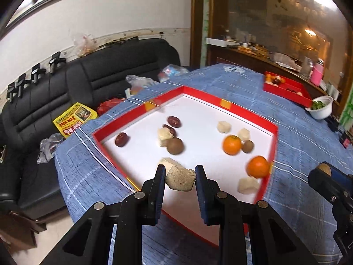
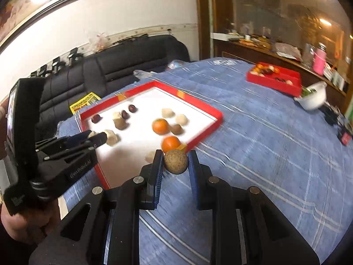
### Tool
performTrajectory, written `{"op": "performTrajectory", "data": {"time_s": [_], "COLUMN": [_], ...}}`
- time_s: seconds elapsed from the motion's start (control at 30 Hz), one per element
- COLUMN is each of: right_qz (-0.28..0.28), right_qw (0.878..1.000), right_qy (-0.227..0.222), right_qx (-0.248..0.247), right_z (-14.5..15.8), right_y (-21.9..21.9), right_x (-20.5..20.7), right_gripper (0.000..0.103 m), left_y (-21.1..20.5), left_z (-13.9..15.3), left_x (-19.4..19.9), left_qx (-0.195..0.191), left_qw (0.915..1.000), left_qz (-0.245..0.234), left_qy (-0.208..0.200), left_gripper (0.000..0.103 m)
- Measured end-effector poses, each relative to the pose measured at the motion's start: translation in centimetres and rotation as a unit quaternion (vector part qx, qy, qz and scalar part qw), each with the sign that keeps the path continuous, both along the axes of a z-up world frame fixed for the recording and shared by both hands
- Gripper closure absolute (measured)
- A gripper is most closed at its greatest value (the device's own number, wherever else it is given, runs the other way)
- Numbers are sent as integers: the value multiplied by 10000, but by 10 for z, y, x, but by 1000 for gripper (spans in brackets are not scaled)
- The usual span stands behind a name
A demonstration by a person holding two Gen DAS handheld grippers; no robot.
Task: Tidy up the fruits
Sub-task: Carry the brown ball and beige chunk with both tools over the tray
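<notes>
My left gripper (image 1: 180, 172) is clamped on a pale, rough-sided chunk (image 1: 181, 180), pinched between both fingers and held above the near edge of a red-walled tray (image 1: 250, 110) with a white floor. My right gripper (image 2: 175, 158) is closed around a small brown round fruit (image 2: 175, 161), held over the blue checked tablecloth (image 2: 253, 154) just off the tray's near right corner. In the left wrist view, the tray fills the middle: three dark red dates (image 1: 174, 121) sit toward eleven o'clock, a brown round fruit (image 1: 175, 146) touches a pale chunk (image 1: 164, 135) near the centre, and an orange (image 1: 231, 144) lies at about one o'clock with a smaller brown fruit (image 1: 248, 146) just beside it. A second orange (image 1: 258, 167) rests against the tray's right wall at two o'clock, with another pale chunk (image 1: 248, 185) near it. Two more pale chunks (image 1: 223, 126) lie beyond the first orange. Well apart, at the table's far right around one o'clock, a second red tray (image 1: 286, 90) holds mixed fruit, and a white bowl (image 1: 321, 108) with greens stands just beside it. A black sofa (image 1: 88, 84) lies off the table at ten o'clock.
</notes>
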State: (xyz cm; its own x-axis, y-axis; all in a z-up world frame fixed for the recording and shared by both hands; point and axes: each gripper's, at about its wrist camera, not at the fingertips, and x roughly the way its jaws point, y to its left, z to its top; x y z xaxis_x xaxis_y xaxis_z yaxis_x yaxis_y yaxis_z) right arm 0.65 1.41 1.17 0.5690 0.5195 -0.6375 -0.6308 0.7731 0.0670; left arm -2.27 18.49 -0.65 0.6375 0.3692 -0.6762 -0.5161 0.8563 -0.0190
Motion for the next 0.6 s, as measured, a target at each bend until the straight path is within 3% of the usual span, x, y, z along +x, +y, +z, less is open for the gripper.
{"op": "performTrajectory", "data": {"time_s": [0.4,0.6], "right_qz": [304,307], "right_qw": [9995,9992], "right_qy": [39,134], "right_qx": [-122,-213], "right_z": [-1,-4], "right_y": [63,86], "right_x": [35,65], "right_gripper": [81,81], "left_y": [50,57], "left_z": [4,6], "left_x": [20,44], "left_qx": [-105,-114], "left_qw": [9992,9996], "left_qz": [381,234], "left_qy": [58,135], "left_gripper": [77,77]}}
